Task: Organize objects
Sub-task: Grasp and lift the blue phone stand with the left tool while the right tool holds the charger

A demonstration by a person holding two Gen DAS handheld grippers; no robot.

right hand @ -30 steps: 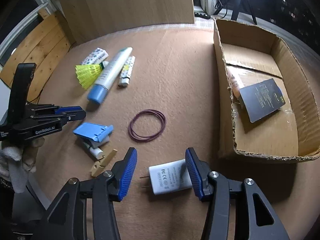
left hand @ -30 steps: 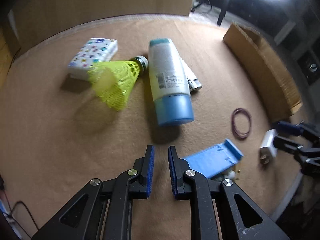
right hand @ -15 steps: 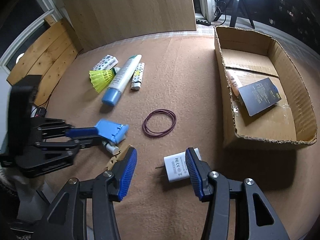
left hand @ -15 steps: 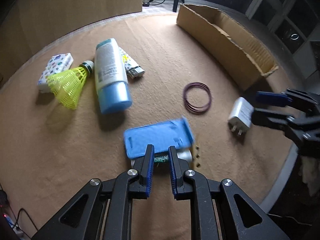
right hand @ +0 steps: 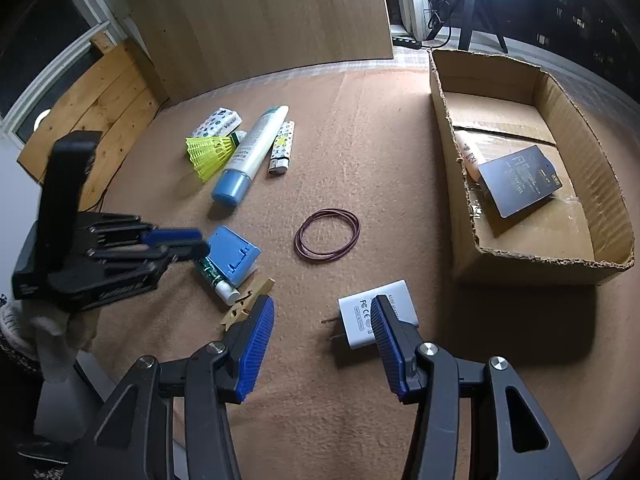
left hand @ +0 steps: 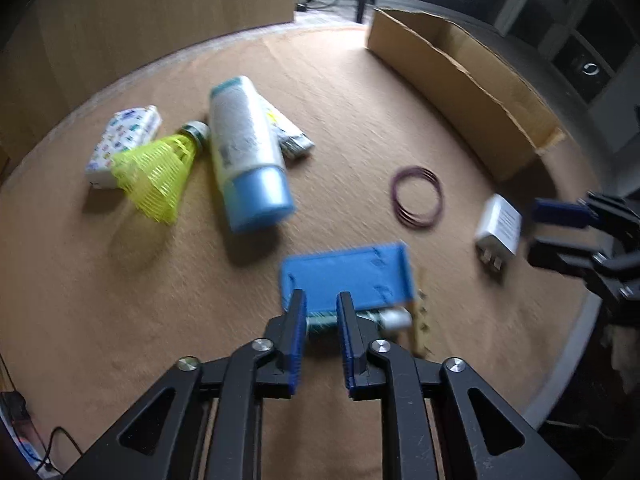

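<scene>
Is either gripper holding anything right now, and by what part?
Nothing is held. The left gripper is narrowly open at the blue holder's near edge; the right gripper is wide open around the charger.

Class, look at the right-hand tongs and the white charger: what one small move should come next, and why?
Probably ease the right tongs slightly rightward and down, then close. They are open, but the white charger sits mostly behind the right finger, not centred in the gap. The cardboard box beside it already holds items, so it looks like the destination.
</scene>
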